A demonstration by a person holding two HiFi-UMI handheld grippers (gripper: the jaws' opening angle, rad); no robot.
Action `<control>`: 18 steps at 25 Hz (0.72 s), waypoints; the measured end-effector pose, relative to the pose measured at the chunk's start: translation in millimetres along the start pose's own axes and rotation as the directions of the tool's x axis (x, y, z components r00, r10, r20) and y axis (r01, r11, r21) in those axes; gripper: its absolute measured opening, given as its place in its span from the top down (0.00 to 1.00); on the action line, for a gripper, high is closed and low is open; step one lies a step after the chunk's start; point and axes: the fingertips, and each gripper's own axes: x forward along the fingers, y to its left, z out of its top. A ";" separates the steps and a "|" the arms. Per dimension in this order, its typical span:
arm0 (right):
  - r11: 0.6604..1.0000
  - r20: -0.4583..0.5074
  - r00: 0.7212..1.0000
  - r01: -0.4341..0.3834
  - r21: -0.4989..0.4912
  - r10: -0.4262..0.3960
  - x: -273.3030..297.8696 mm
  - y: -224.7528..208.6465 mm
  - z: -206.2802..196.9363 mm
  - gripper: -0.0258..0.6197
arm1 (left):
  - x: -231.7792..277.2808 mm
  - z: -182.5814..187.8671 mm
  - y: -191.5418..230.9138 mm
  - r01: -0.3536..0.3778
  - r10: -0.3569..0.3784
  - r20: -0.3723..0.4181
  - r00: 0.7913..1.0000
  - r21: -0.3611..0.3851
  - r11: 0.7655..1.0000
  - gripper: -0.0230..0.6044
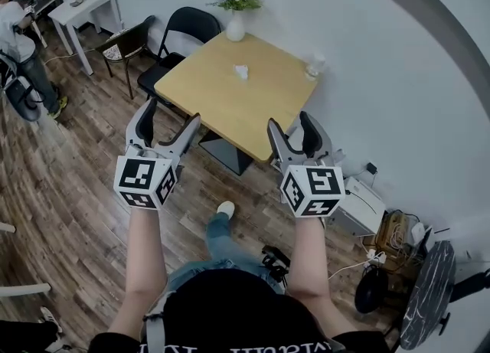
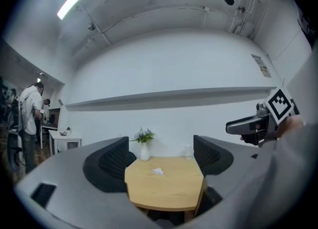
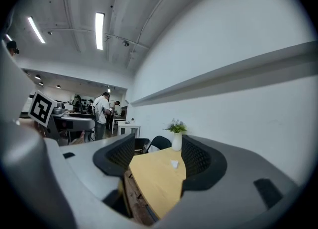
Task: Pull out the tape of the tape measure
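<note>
Nothing has begun. The left gripper and right gripper are raised in front of the person, each with its fingers spread apart and nothing between them. Beyond them stands the wooden bench, well apart from both. On it lies a small white object, possibly the tape measure, though it is too small to tell. Reaching, gripping and pulling all remain.

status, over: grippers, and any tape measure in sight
Both open and empty: left gripper, right gripper, raised short of the table. No tape measure in view. On the table: vase, white scrap, glass.
</note>
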 end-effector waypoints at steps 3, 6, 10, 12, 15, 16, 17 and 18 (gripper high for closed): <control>1.000 -0.022 1.000 -0.004 0.009 0.005 40.4 -18.7 -9.7 0.49 | 37.7 -14.7 12.9 0.000 0.000 -0.024 1.000 -0.003 1.000 0.31; 1.000 -0.038 0.999 -0.006 0.015 0.006 82.8 -35.8 -14.2 0.49 | 76.4 -26.3 28.5 0.006 -0.006 -0.051 0.999 -0.002 1.000 0.31; 1.000 -0.057 0.998 -0.010 0.023 0.011 138.5 -54.7 -17.5 0.49 | 126.1 -32.7 57.6 -0.002 0.001 -0.063 0.998 -0.010 1.000 0.31; 0.999 -0.070 0.997 -0.015 0.029 0.017 165.7 -63.4 -21.1 0.49 | 150.9 -37.3 71.4 -0.003 0.002 -0.069 0.998 -0.017 1.000 0.31; 0.999 -0.096 0.995 -0.025 0.034 0.028 201.0 -75.4 -29.1 0.49 | 184.1 -47.1 87.9 -0.015 0.012 -0.084 0.996 -0.029 0.999 0.31; 0.999 -0.106 0.994 -0.030 0.035 0.033 211.5 -79.3 -32.0 0.49 | 194.5 -50.5 92.3 -0.020 0.017 -0.087 0.996 -0.034 0.999 0.31; 0.999 -0.114 0.993 -0.034 0.036 0.038 221.6 -82.9 -35.4 0.49 | 204.3 -54.1 96.2 -0.025 0.021 -0.092 0.996 -0.038 0.999 0.31; 0.999 -0.124 0.991 -0.038 0.039 0.042 231.1 -86.1 -39.2 0.49 | 213.2 -58.0 99.4 -0.028 0.024 -0.097 0.995 -0.042 0.999 0.31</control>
